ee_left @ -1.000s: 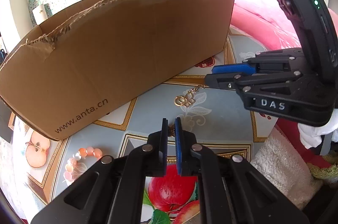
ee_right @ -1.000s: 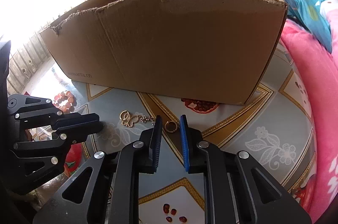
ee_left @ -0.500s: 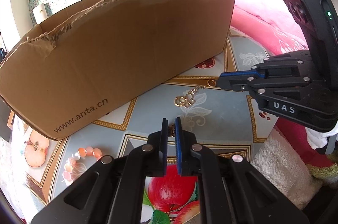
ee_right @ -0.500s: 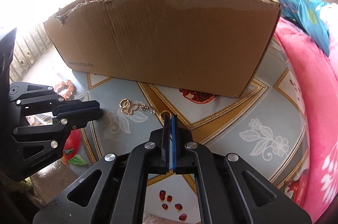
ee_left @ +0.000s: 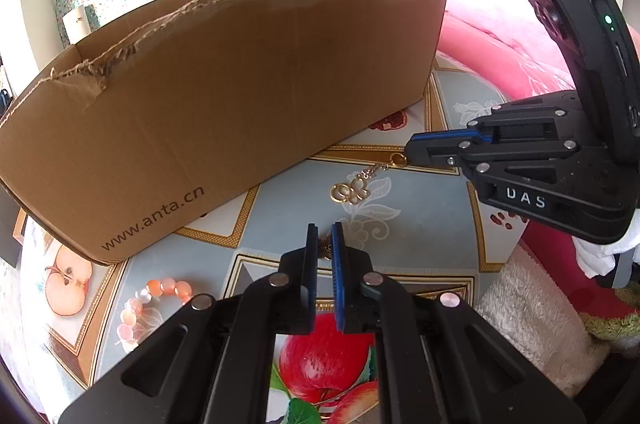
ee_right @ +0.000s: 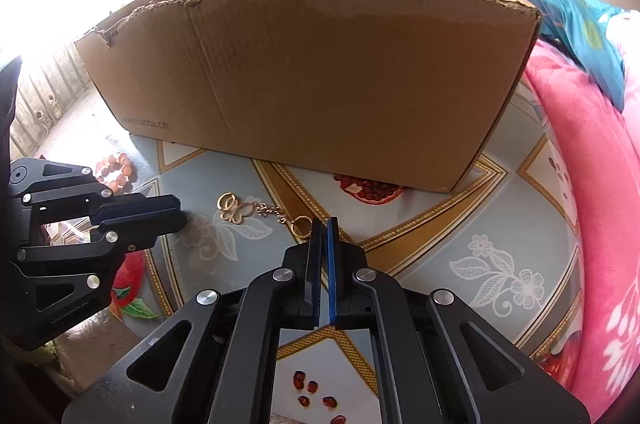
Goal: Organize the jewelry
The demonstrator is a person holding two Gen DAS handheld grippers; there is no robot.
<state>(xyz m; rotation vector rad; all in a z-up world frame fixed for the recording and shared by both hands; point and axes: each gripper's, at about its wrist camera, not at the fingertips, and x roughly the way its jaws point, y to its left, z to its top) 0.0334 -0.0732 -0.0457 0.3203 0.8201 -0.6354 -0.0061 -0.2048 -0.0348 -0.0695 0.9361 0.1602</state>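
A gold chain with rings and a butterfly charm (ee_left: 357, 185) (ee_right: 256, 211) lies on the patterned tablecloth in front of a cardboard box (ee_left: 224, 96) (ee_right: 320, 76). My right gripper (ee_right: 325, 224) (ee_left: 412, 151) is shut at the chain's end ring (ee_right: 301, 225); the ring lies just left of its tips, and I cannot tell whether the pads pinch it. My left gripper (ee_left: 324, 236) (ee_right: 176, 214) hovers low near the chain's butterfly end, jaws a narrow gap apart and empty. A bracelet of orange beads (ee_left: 154, 300) (ee_right: 118, 170) lies at the left.
The open-topped box stands close behind the jewelry. A pink blanket (ee_right: 592, 164) (ee_left: 500, 40) lies along the right. A white fluffy towel (ee_left: 532, 316) lies at the table's near right edge in the left wrist view.
My right gripper has closed from open to shut by the chain's end ring and drawn back a little. The left gripper has stayed in place.
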